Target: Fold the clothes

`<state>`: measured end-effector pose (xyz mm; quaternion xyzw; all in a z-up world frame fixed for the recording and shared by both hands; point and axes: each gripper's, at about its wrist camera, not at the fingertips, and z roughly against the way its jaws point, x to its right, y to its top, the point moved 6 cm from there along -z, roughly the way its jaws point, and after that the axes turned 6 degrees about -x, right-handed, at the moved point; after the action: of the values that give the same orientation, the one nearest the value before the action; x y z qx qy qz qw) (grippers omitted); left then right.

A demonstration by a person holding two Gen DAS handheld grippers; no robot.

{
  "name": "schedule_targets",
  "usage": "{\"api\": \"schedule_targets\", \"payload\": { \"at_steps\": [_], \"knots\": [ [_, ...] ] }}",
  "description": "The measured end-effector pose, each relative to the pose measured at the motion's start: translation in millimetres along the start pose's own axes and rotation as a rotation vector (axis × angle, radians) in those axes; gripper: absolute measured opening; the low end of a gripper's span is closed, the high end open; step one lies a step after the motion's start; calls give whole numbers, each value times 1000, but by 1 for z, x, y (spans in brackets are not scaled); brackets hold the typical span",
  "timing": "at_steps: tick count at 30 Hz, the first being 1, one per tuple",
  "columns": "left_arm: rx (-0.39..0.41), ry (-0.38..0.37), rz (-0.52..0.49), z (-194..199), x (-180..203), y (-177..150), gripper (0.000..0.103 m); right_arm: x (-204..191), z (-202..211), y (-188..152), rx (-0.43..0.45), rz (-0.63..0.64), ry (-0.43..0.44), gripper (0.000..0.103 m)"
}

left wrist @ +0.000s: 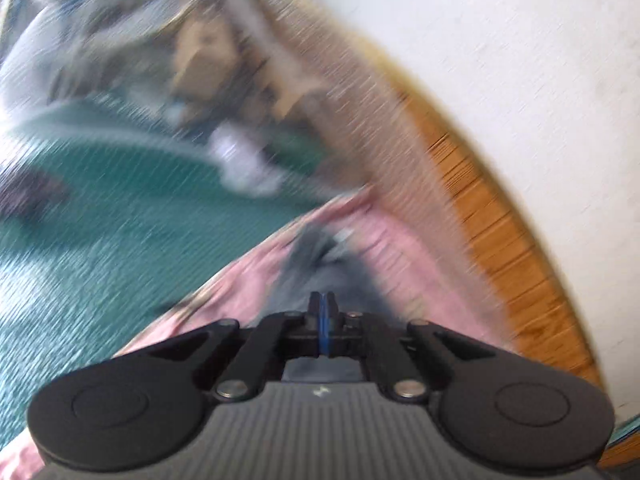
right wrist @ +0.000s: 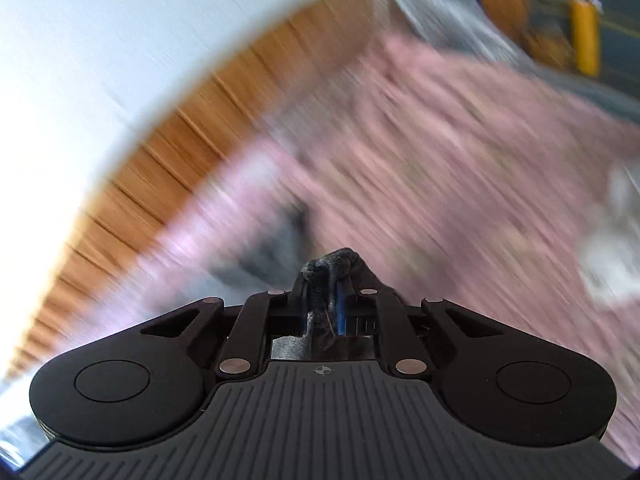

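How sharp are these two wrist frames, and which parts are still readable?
Left wrist: heavy diagonal motion blur over the pink cloth and green surface; only the left hand-held gripper is crisp. Right wrist: the same smear, the right hand-held gripper sharp, pinching dark grey fabric.

Pink bedspread [right wrist: 460, 152] covers bed, wooden frame edge [right wrist: 168, 140] runs along white wall side. Grey garment [left wrist: 320, 272] lies on pink cover. Teal carpet [left wrist: 100, 248] beside bed. Everything pretty blurry.
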<state>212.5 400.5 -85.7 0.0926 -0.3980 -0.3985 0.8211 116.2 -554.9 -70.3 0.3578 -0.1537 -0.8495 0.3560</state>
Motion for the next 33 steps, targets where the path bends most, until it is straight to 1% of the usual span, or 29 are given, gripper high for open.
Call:
{"api": "schedule_targets", "payload": {
  "at_steps": [2, 3, 5, 6, 7, 8, 9, 10, 11, 12, 14, 15, 17, 18, 19, 20, 21, 22, 23, 24, 25, 26, 28, 29, 31, 32, 33],
  "knots": [
    [9, -45, -19, 11, 17, 15, 0, -34, 31, 22, 72, 43, 53, 11],
    [-9, -50, -40, 16, 20, 16, 1, -44, 46, 25, 98, 61, 59, 11],
    [-62, -29, -73, 19, 13, 0, 3, -47, 68, 18, 118, 92, 46, 11],
    [-88, 4, -86, 19, 5, -15, 8, -36, 71, 8, 106, 100, 11, 11],
    [-121, 33, -78, 17, -9, -34, 18, -25, 73, -3, 94, 108, -25, 11],
    [-154, 62, -69, 15, -24, -53, 24, -5, 67, -18, 58, 88, -77, 11],
    [-187, 91, -60, 13, -38, -72, 34, 16, 61, -33, 20, 68, -129, 11],
    [-210, 108, -32, 8, -53, -89, 42, 41, 51, -50, -29, 34, -183, 11],
    [-223, 126, 5, 4, -69, -103, 46, 66, 41, -67, -79, 0, -237, 12],
    [-231, 150, 42, -3, -82, -112, 53, 87, 33, -84, -121, -34, -276, 12],
    [-228, 195, 95, -15, -101, -119, 56, 113, 23, -113, -178, -80, -314, 12],
    [-226, 217, 122, -20, -111, -122, 60, 120, 19, -124, -194, -96, -326, 12],
    [-217, 229, 149, -31, -117, -123, 65, 126, 14, -140, -213, -119, -335, 13],
    [-209, 220, 162, -38, -117, -123, 68, 127, 13, -143, -214, -128, -338, 14],
    [-205, 213, 152, -44, -116, -124, 68, 129, 11, -147, -215, -137, -340, 16],
    [-201, 206, 143, -51, -114, -124, 68, 130, 10, -150, -216, -138, -341, 17],
    [-197, 199, 134, -58, -113, -125, 64, 131, 8, -148, -215, -137, -340, 18],
    [-183, 195, 127, -57, -108, -121, 47, 131, 7, -146, -214, -135, -339, 18],
    [-169, 191, 120, -56, -103, -117, 27, 132, 5, -144, -213, -134, -337, 18],
    [-154, 187, 112, -55, -98, -113, 17, 130, 1, -139, -216, -125, -336, 18],
    [-140, 183, 105, -54, -93, -109, 15, 124, -3, -129, -217, -108, -326, 17],
    [-125, 178, 98, -52, -88, -105, 14, 117, 0, -119, -194, -91, -305, 17],
    [-70, 79, 103, -21, -68, -82, 14, 101, 15, -93, -112, -87, -229, 15],
    [-63, 55, 91, -2, -59, -71, 14, 93, 25, -82, -69, -91, -181, 15],
    [-77, 43, 42, 24, -55, -59, 14, 86, 41, -75, -31, -103, -145, 14],
    [-96, 59, 36, 28, -61, -59, 14, 82, 49, -71, -13, -109, -127, 14],
    [-115, 75, 30, 31, -67, -58, 14, 85, 50, -76, -29, -121, -127, 14]
  ]
}}
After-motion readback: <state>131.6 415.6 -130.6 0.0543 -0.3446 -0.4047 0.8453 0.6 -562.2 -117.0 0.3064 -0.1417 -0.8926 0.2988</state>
